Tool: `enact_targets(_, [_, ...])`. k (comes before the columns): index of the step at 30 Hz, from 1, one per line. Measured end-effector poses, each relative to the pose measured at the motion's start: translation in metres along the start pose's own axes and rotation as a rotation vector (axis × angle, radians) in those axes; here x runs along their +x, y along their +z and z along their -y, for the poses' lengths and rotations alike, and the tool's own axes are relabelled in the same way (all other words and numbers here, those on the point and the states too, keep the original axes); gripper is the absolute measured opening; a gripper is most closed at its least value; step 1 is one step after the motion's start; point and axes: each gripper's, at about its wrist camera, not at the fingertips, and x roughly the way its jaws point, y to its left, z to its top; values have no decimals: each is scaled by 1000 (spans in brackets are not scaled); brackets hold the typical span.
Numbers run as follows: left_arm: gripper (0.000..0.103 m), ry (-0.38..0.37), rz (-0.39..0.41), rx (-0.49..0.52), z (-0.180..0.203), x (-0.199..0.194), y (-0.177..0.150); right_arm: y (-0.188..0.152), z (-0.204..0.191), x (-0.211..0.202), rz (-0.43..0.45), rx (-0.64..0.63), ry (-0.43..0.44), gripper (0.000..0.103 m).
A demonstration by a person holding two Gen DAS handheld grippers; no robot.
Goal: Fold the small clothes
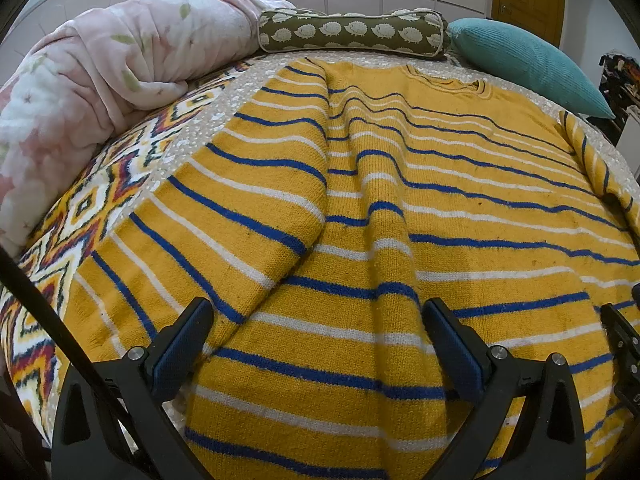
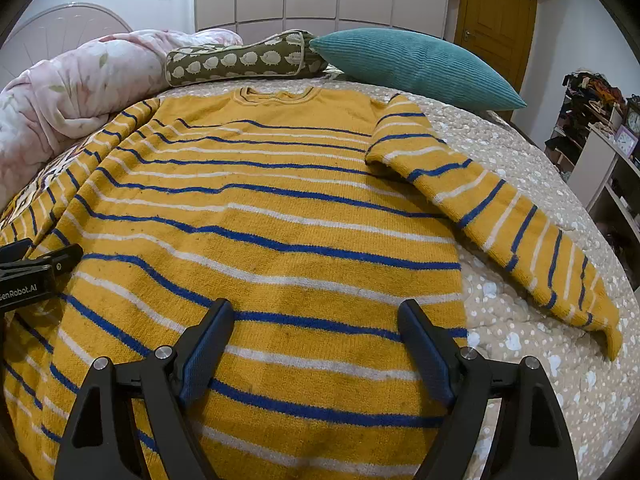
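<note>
A yellow sweater (image 2: 280, 208) with blue and white stripes lies flat on the bed, neck at the far end; it also shows in the left wrist view (image 1: 460, 208). Its left sleeve (image 1: 240, 184) lies along the body's left side. Its right sleeve (image 2: 508, 224) stretches out to the right over the bedspread. My left gripper (image 1: 318, 324) is open and empty above the sweater's lower left part. My right gripper (image 2: 316, 326) is open and empty above the lower right hem. The left gripper's body (image 2: 28, 276) shows at the left edge of the right wrist view.
A pink floral duvet (image 1: 100, 80) is bunched at the far left. A green hedgehog bolster (image 1: 352, 34) and a teal cushion (image 2: 416, 66) lie beyond the neck. A patterned blanket (image 1: 80, 216) lies left of the sweater. Shelves (image 2: 600, 140) stand right of the bed.
</note>
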Motion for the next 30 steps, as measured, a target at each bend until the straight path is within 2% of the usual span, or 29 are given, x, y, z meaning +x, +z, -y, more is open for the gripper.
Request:
enact_targets(24, [103, 18, 18, 7, 2, -2, -1, -1, 0, 0, 6, -4, -5, 88])
enact_targets(25, [101, 17, 17, 11, 2, -3, -1, -1, 0, 0, 7, -5, -6, 88])
enact_targets(27, [87, -20, -1, 28, 1, -12, 0, -1, 0, 0, 8, -5, -6, 88])
enact_targets(28, [77, -61, -3, 29, -4, -21, 2, -1, 1, 0, 7, -5, -6, 88])
enact_targets(30, [75, -154, 3, 14, -17, -40, 3, -1, 0, 0, 6, -3, -2, 88])
